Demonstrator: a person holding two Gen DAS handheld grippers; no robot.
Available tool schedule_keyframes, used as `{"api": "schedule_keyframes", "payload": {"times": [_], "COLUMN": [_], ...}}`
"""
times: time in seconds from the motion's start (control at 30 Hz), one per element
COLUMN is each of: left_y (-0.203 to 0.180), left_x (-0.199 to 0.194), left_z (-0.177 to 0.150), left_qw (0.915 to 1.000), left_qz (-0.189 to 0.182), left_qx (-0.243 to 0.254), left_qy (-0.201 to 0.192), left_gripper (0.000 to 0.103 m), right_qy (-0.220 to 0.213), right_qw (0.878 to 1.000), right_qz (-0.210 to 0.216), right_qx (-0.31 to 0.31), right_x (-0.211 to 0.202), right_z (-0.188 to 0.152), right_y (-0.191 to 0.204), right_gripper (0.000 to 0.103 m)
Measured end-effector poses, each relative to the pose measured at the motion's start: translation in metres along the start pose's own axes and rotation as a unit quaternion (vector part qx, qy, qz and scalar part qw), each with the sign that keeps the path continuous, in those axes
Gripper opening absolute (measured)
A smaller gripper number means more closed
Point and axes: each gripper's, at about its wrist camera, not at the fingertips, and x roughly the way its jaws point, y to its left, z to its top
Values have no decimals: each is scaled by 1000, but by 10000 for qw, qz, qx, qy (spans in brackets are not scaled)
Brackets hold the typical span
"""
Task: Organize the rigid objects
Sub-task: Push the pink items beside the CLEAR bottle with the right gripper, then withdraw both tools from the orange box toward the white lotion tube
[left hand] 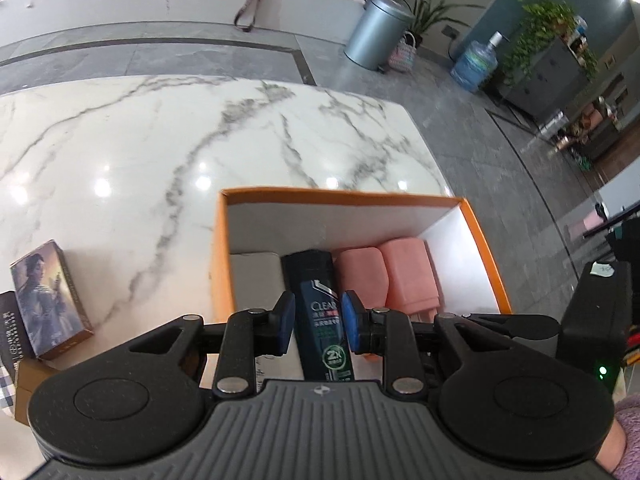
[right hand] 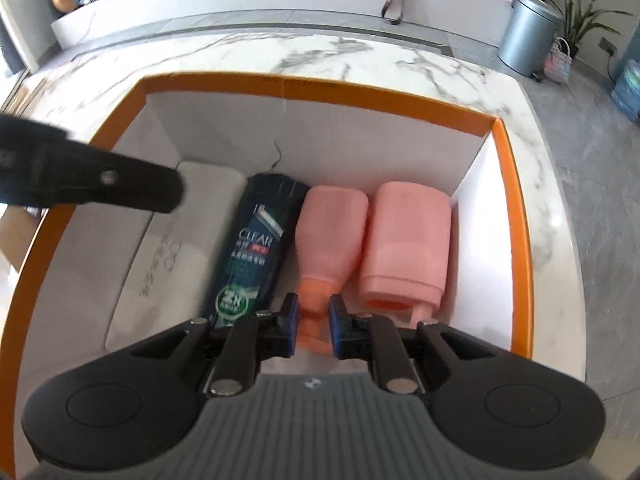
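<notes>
An orange box [right hand: 304,84] with white inner walls stands on the marble table [left hand: 160,140]. Side by side in it lie a flat white box [right hand: 168,248], a dark CLEAR shampoo bottle [right hand: 252,240], a pink bottle with an orange cap [right hand: 332,220] and a wider pink bottle [right hand: 408,232]. My right gripper [right hand: 313,312] points down into the box, its blue pads close on either side of the orange cap with the jaws slightly apart. My left gripper [left hand: 318,308] hovers above the box, narrowly open and holding nothing. The dark bottle [left hand: 320,288] shows through its gap.
A small box with a printed picture [left hand: 52,296] and other cartons lie on the table left of the orange box. Beyond the table are a grey bin [left hand: 376,32], a water jug [left hand: 474,64] and plants. A fuzzy sleeve [left hand: 624,440] shows at the lower right.
</notes>
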Motion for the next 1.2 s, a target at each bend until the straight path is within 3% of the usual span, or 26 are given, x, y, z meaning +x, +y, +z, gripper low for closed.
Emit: {"api": "schedule_keyframes", "payload": {"times": [0.3,0.5,0.63,0.83,1.03,1.2], "left_y": [7,18,40,82,111,116], "left_x": [-23,-68,-107,-161,-191,-187], "left_z": [-7,-26,-47,-82,-117,-148], "left_qw": [9998,9980,9961,9913,9905,9952], "left_qz": [-49,-46,133,677,863,697], "left_qx": [79,282,225,-92,-173,342], "left_qy": [-182,-569,-848,-1123,-1056,-602], "left_gripper": [30,30,30,30,30,30], "right_qy": [-91,-416,-746,-1221,-1509,-1383], "right_qw": [9999,9986,9956,9871,9813,9816], "right_qz": [-40,12,154,571,940,1248], "right_qx": [107,332,549,865,736,415], "right_x": [-5,-33,-60,-94,-118,-123], "right_z": [6,0,-18,-42,-58,-73], "right_y": [0,3,17,49,95,142], "right_gripper": [15,21,31,35,35,35]}}
